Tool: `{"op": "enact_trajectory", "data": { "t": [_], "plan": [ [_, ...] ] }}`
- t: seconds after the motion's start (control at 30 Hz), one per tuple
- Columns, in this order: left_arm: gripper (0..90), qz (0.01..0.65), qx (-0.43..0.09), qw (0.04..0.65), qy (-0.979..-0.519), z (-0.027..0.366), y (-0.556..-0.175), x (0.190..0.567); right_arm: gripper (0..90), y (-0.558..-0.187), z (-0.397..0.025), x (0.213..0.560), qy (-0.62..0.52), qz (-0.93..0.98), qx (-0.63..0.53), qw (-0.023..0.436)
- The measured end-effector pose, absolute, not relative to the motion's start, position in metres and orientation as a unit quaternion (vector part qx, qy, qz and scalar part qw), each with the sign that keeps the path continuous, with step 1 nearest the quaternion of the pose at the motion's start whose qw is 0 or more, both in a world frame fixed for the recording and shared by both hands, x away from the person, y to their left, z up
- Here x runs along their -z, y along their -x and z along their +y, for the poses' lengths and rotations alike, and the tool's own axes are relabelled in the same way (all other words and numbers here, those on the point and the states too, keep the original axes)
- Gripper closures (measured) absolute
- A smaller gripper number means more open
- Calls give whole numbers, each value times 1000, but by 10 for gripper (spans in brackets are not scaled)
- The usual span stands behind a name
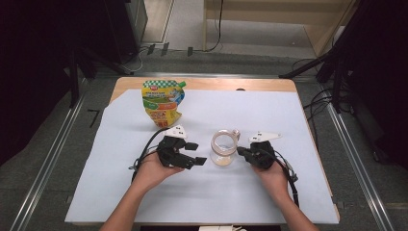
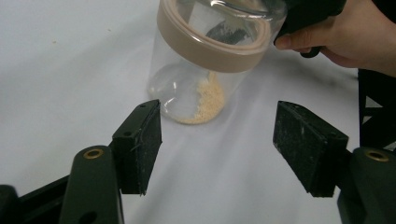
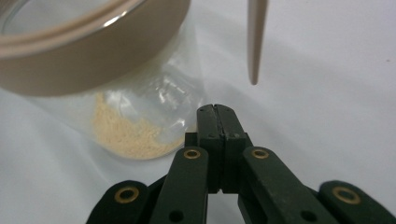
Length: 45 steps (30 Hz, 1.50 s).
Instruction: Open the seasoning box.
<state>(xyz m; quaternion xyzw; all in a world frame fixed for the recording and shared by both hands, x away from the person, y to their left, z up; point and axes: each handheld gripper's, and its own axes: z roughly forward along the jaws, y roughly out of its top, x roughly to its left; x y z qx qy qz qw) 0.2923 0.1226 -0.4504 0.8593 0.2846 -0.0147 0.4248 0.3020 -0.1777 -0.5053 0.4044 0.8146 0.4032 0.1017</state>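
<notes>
Clear jar (image 1: 224,148) — tan-rimmed, open — holds a little beige powder (image 2: 208,100)

Setting: recording lab or studio. Evidence: wooden counter (image 1: 202,84) under a white sheet (image 1: 202,192), standing on grey carpet (image 1: 43,144); metal floor rails (image 1: 48,159) along both sides; black stand legs (image 1: 308,67) and loose cables (image 1: 317,103) at the far edge; dark drapes (image 1: 29,57) left and right; pale wooden furniture (image 1: 269,12) behind.
</notes>
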Motion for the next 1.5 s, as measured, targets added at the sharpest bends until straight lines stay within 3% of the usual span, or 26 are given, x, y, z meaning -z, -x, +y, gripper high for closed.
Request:
{"op": "enact_trajectory", "data": {
  "t": [0.43,0.83,1.5],
  "plan": [
    [200,277,24,435,-856,102,-309,441,900,-326,-191,493,-414,808,-403,114],
    [201,263,21,442,-857,81,-314,442,900,-369,-176,492,-376,817,-427,100],
    [131,259,1,443,-859,71,-310,456,900,-360,-173,498,-374,833,-399,82]
  ]
}}
